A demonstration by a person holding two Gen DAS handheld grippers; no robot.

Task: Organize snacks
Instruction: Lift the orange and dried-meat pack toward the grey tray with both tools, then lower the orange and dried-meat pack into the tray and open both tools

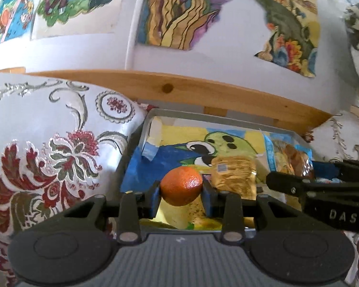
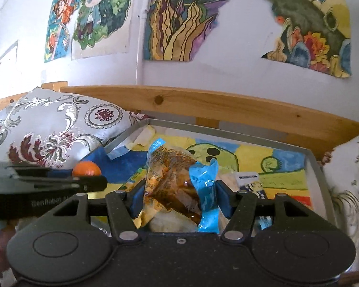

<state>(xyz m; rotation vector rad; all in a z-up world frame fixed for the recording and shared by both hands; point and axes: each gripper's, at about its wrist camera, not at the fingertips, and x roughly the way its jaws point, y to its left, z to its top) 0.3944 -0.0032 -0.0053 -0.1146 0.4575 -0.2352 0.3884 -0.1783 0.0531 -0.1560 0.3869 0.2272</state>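
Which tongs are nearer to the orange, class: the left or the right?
Left. The left tongs are shut on the orange above the tray. The right tongs hold a snack packet off to the orange's right.

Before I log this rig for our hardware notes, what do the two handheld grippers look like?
Both match: black plastic bodies with two round raised discs, angled linkage bars pinned by silver rivets, and blue fingers. The left gripper has a grey ribbed plate at its base; the right gripper has a speckled black one with a small screw. White lettering runs along each one's side, seen from the other's camera. No cables or sleeves show.
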